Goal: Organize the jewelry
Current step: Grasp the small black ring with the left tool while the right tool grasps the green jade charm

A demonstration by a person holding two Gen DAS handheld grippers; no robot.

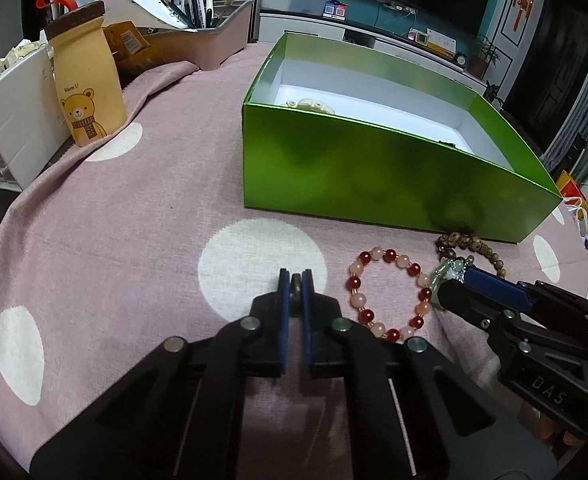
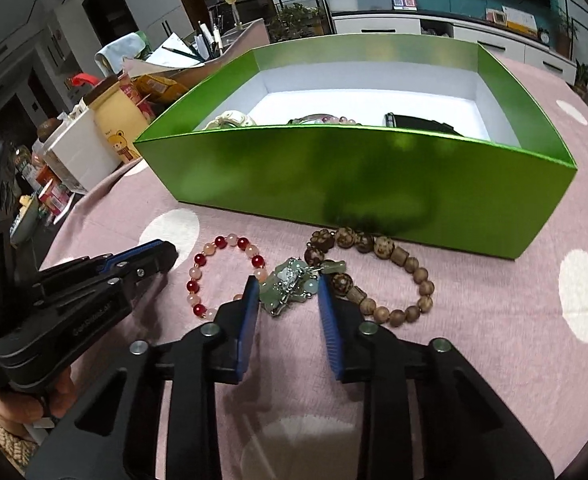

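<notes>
The green box (image 2: pixel 373 168) sits open-topped on the pink dotted tabletop (image 1: pixel 114 240), plainly the collecting place, for several pieces already lie inside. Three more wait in a row just in front of it, within easy reach. The left hand-held gripper (image 1: pixel 295 280) is clenched on a small dull object I cannot identify, just left of the red-and-pink bead bracelet (image 1: pixel 389 292). The right hand-held gripper (image 2: pixel 288 292) straddles the jade-and-silver charm (image 2: pixel 288 286), pads beside it but not clearly pressing. The wooden bead bracelet (image 2: pixel 377 272) lies just to its right, against the box.
</notes>
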